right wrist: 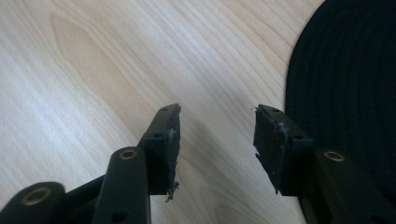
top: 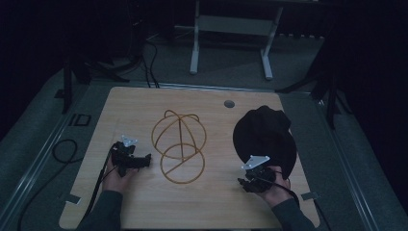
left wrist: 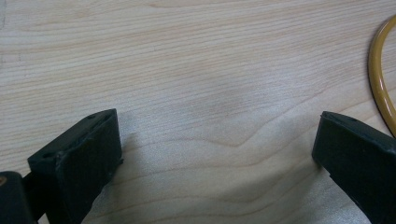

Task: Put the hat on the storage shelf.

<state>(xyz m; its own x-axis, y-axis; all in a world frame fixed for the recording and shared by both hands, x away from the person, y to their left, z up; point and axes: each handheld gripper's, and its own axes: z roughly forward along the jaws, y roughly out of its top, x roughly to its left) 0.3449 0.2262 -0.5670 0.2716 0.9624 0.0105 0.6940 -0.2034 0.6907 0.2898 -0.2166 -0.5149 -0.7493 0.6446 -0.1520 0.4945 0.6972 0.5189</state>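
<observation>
A light wooden table (top: 144,202) is seen from above, with a yellow wire hat stand (top: 179,146) set near its middle and a black hat (top: 263,137) laid flat toward the right side. The stand is made of a round ring base lying on the wood and a domed cage of hoops raised behind it. A small grey disc (top: 229,103) is set into the far edge of the tabletop.

The left gripper (top: 143,161) is held low over the table, just left of the stand's ring base, and is pointed toward it. In the left gripper view its jaws are seen spread wide apart, with bare wood between them and nothing gripped; a curve of the yellow ring (left wrist: 379,74) is seen just beside one jaw, apart from it.

The right gripper (top: 244,184) is held at the near edge of the hat, by its brim. In the right gripper view its jaws are seen partly apart, with only wood grain between them; nothing is clamped. The brim of the black hat (right wrist: 345,93) is seen just beside one jaw, and whether that jaw is touching it cannot be told.

Both grippers are held by the person's hands, with dark sleeves entering from the near edge of the table.
</observation>
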